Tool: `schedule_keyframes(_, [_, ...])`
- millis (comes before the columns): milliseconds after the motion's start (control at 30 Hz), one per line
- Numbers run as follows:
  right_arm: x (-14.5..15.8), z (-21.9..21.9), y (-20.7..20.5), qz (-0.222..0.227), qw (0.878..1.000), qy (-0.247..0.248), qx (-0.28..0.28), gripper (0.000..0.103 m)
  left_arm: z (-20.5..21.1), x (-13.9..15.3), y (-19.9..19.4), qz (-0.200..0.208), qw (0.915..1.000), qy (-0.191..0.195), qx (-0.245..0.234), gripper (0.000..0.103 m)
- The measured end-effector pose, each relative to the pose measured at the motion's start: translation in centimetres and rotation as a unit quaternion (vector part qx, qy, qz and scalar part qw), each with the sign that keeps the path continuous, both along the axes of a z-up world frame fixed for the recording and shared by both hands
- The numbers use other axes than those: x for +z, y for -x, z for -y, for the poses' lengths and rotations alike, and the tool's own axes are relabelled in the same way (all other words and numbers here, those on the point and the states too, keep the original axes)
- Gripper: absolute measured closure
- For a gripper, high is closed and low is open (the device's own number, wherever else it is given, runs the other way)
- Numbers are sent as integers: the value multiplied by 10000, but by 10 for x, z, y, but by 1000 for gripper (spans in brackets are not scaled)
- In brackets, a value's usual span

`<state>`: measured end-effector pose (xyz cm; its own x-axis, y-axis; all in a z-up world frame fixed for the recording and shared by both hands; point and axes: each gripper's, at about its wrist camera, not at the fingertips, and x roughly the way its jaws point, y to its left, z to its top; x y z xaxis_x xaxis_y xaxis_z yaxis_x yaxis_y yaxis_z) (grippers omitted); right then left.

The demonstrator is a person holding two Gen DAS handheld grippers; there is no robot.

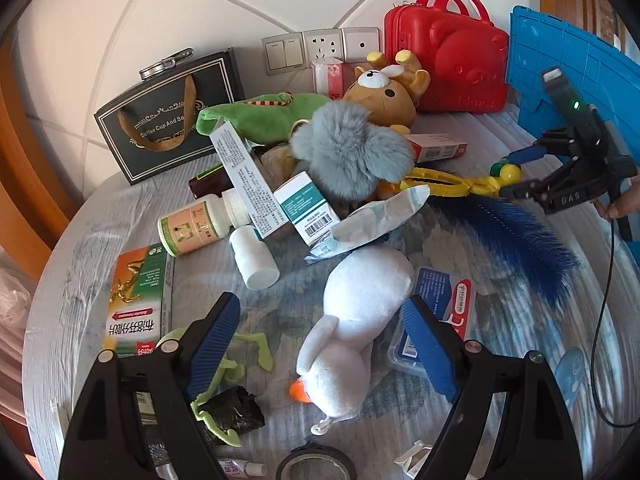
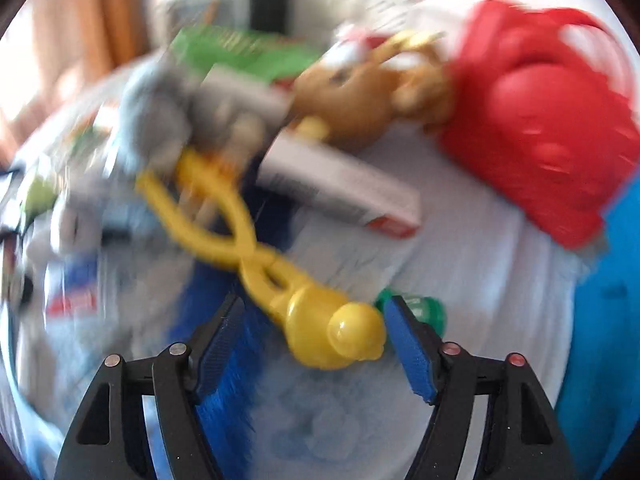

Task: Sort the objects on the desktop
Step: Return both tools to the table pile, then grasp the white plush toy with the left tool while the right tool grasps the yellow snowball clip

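Nothing looks sorted yet, as far as I can judge. Pretty much everything sits in one heap on the counter (image 1: 100, 208): the gray fluffy toy (image 1: 348, 152), the brown bear plush (image 1: 384, 92), the green plush (image 1: 264, 114), the white duck plush (image 1: 356, 320), a white pill bottle (image 1: 254, 258), a bigger labelled bottle (image 1: 192, 228), a couple of medicine boxes (image 1: 310, 210) and a blue feather (image 1: 516, 240). The red bear-faced case (image 1: 448, 68) and the blue crate (image 1: 568, 76) stand at the back, but I can't see anything placed in either.

The right tool (image 2: 316, 344) is spread open, with the duck-headed end of the yellow plastic tongs toy (image 2: 320, 324) sitting between its blue pads (image 2: 408, 352). That view is badly blurred, so I can't tell if the pads touch it. My guess is this is the first pick about to happen.

The left tool (image 1: 320, 344) is also wide open and holds nothing, hanging over the white duck plush.

Readable writing: the black gift bag (image 1: 168, 120) says "Coffee Cup And So...", the rest hidden. The right tool's body carries "DAS" in the left wrist view. The green and orange box (image 1: 138, 300) has Chinese print and a small Latin line too tiny for me to read. The medicine boxes show barcodes and fine print, nothing legible.
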<state>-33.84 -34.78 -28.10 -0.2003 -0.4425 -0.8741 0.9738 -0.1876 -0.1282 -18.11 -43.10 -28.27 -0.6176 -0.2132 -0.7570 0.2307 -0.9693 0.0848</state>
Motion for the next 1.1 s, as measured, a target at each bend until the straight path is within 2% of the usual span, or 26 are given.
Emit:
schedule_keyframes(67, [-9, 0, 4, -63, 9986, -351, 391, 30, -1, 1, 0, -43, 10000, -24, -3, 19])
schedule_keyframes(200, [-6, 10, 6, -319, 9923, -585, 1048, 30, -3, -2, 1, -7, 10000, -75, -9, 19])
schedule_keyframes(367, [-10, 38, 0, -785, 9751, -1120, 1746, 31, -5, -11, 1, 142, 9996, -147, -201, 19])
schedule_keyframes(467, [-24, 53, -6, -819, 9631, -1556, 2037, 32, -3, -20, 5, 263, 9979, -321, -493, 19])
schedule_keyframes(500, [-20, 55, -8, -757, 9625, -1468, 2151, 33, -2, -22, 6, 300, 9975, -305, -562, 19])
schedule_keyframes(600, [-18, 61, -2, -515, 9661, -1539, 2006, 38, 4, -32, 16, 552, 9961, -97, -677, 19])
schedule_keyframes(667, [-15, 62, 5, -303, 9718, -1505, 1790, 44, 10, -41, 22, 732, 9948, -56, -701, 19])
schedule_keyframes(733, [-13, 60, 8, -196, 9755, -1460, 1633, 44, 15, -49, 29, 929, 9931, -119, -702, 19])
schedule_keyframes(833, [-9, 57, 4, -303, 9762, -1422, 1610, 44, 13, -58, 36, 1003, 9913, -144, -844, 19])
schedule_keyframes(900, [-7, 57, 7, -117, 9784, -1393, 1524, 44, 14, -60, 44, 906, 9921, -331, -801, 19])
schedule_keyframes(967, [-5, 57, 7, -74, 9808, -1347, 1407, 46, 16, -62, 52, 822, 9929, -457, -726, 26])
schedule_keyframes(1000, [-3, 56, 3, -238, 9813, -1331, 1369, 57, 16, -64, 54, 814, 9923, -554, -757, 43])
schedule_keyframes(1033, [-1, 54, -2, -456, 9812, -1320, 1334, 63, 14, -67, 56, 864, 9908, -675, -792, 55])
schedule_keyframes(1067, [0, 51, -8, -766, 9799, -1332, 1271, 66, 11, -67, 56, 871, 9913, -617, -770, 55])
schedule_keyframes(1100, [2, 46, -12, -887, 9799, -1285, 1241, 67, 6, -65, 52, 803, 9922, -509, -810, 56])
